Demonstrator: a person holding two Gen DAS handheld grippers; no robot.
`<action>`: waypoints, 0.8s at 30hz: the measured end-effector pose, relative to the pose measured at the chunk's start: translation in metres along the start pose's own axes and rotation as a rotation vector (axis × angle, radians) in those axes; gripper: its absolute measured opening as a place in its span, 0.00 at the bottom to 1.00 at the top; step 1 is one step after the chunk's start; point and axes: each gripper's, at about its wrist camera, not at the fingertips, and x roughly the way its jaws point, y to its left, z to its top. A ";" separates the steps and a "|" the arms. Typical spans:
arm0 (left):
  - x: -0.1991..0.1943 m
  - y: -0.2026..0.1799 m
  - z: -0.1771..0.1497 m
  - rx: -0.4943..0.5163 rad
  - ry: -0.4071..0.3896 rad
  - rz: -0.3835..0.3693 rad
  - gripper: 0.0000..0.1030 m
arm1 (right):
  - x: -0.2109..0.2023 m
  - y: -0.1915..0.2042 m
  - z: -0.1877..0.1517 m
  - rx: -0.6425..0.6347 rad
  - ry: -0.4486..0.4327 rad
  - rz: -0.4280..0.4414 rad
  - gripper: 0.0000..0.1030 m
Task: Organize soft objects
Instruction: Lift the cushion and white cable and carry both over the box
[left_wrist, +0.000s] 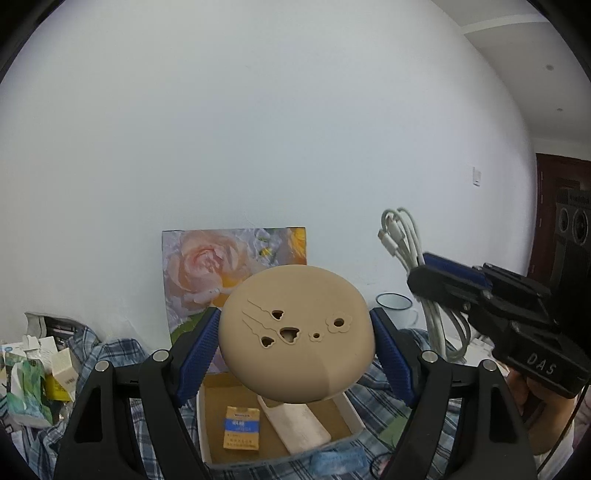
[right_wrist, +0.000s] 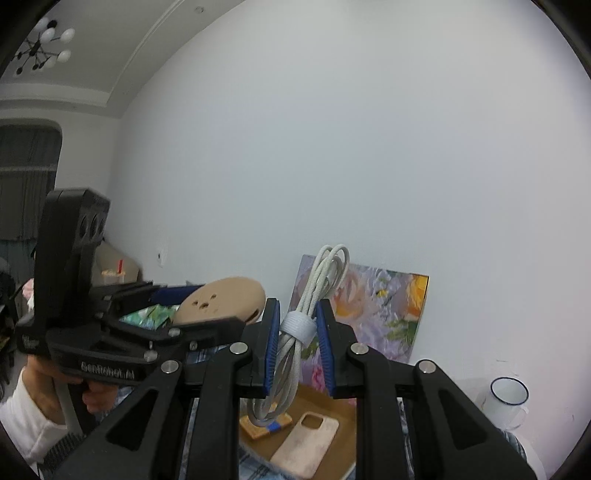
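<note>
Now L gripper (left_wrist: 295, 343) clamped on tan dome (left_wrist: 295, 332); R gripper (right_wrist: 298, 343), at 3 o'clock, clamped on white cable (right_wrist: 295, 325). Cardboard tray (left_wrist: 210, 435) at 6 o'clock.

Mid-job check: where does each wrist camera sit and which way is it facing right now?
Left wrist: on the left hand-held gripper, facing the wall; its fingers clamp a tan disc above a cardboard box; the right hand-held gripper and a hand show.
Right wrist: on the right hand-held gripper, facing the same wall; it grips a coiled white cable; the left hand shows.
Shared: flower picture, phone case, white mug.
</note>
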 end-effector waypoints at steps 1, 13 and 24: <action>0.003 0.001 0.001 -0.001 0.000 0.007 0.79 | 0.005 -0.003 0.001 0.009 -0.001 0.001 0.19; 0.066 0.022 -0.049 -0.017 0.082 0.142 0.79 | 0.057 -0.035 -0.044 0.121 0.105 -0.007 0.19; 0.104 0.033 -0.090 -0.024 0.174 0.153 0.79 | 0.089 -0.051 -0.087 0.170 0.219 -0.006 0.19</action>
